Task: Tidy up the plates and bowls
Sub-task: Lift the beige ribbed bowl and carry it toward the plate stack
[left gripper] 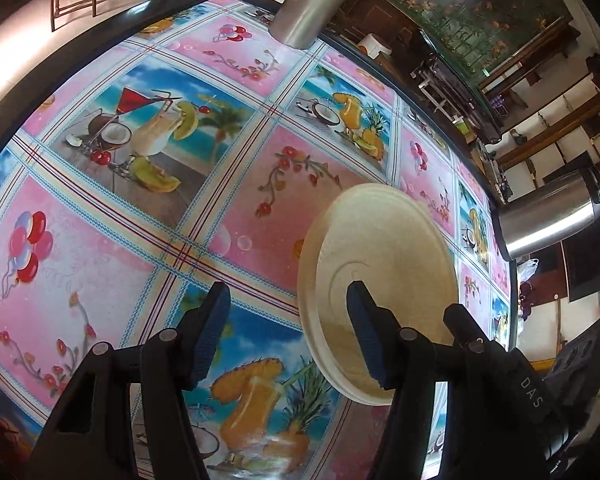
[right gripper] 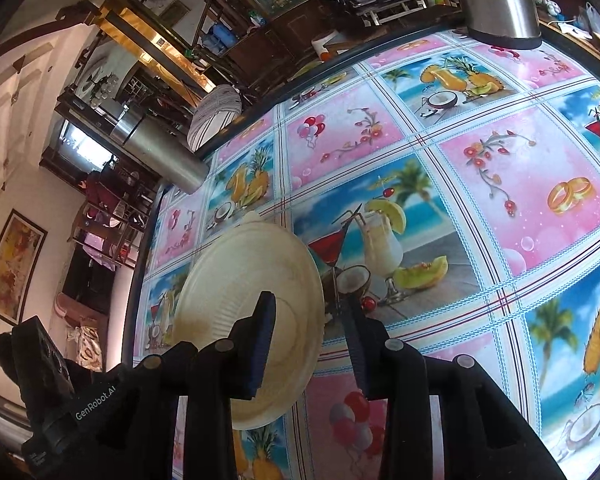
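Observation:
A cream plate (left gripper: 384,248) lies on the picture-print tablecloth (left gripper: 140,220) near the table's right edge in the left wrist view. My left gripper (left gripper: 286,320) hovers over the cloth just left of it, open, with nothing between its fingers; its right finger overlaps the plate in the picture. In the right wrist view the plate (right gripper: 240,288) sits at lower left. My right gripper (right gripper: 310,332) straddles the plate's rim, one finger over its inner face and the other outside. Cloth shows between the outer finger and the rim, so the pads do not press.
Two steel canisters stand on the table, one at the far edge (left gripper: 300,4) and one by the right edge (left gripper: 552,212). The table's dark rim (left gripper: 100,36) curves round the far side. Chairs, shelves and furniture lie beyond it.

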Action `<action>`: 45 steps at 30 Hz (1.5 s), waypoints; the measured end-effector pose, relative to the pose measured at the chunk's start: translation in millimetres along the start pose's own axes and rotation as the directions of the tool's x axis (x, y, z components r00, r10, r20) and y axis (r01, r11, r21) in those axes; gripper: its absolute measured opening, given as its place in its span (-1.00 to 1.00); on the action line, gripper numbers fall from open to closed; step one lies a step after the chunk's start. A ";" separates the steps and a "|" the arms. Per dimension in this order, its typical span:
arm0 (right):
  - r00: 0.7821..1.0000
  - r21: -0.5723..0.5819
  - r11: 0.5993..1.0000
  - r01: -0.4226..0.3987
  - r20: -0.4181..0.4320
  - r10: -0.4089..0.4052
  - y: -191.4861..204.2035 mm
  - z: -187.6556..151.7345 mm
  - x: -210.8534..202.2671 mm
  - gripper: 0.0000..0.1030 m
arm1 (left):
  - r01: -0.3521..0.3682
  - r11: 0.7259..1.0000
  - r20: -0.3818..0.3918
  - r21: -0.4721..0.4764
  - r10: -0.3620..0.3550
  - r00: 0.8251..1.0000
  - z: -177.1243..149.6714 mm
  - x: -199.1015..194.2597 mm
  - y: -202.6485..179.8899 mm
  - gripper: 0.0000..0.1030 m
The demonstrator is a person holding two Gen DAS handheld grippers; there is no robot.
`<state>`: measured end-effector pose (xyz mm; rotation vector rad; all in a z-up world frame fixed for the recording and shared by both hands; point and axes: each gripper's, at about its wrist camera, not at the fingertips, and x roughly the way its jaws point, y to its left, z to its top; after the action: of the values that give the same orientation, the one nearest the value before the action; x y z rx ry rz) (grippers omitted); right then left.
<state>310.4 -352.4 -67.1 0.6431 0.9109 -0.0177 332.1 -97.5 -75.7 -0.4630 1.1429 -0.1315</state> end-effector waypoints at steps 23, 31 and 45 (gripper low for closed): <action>1.000 -0.040 0.999 0.027 -0.010 -0.028 8.2 -7.4 5.8 -0.82 | 0.008 0.999 -0.008 0.034 -0.008 1.000 -3.2 -2.4 -1.7 -0.84; 0.999 -0.038 0.999 0.035 -0.025 -0.036 9.5 -10.5 3.0 -0.82 | -0.002 1.000 -0.029 0.020 0.002 1.000 -7.1 -3.5 0.8 -0.84; 0.998 0.034 0.999 0.003 -0.063 -0.001 -20.7 -40.2 -36.4 -0.83 | 0.002 0.997 -0.062 0.082 0.003 0.998 -57.1 -17.4 -5.7 -0.83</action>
<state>252.5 -357.2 -68.5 0.6779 0.9739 -0.0148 274.2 -113.3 -77.6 -0.3878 1.1936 -0.1931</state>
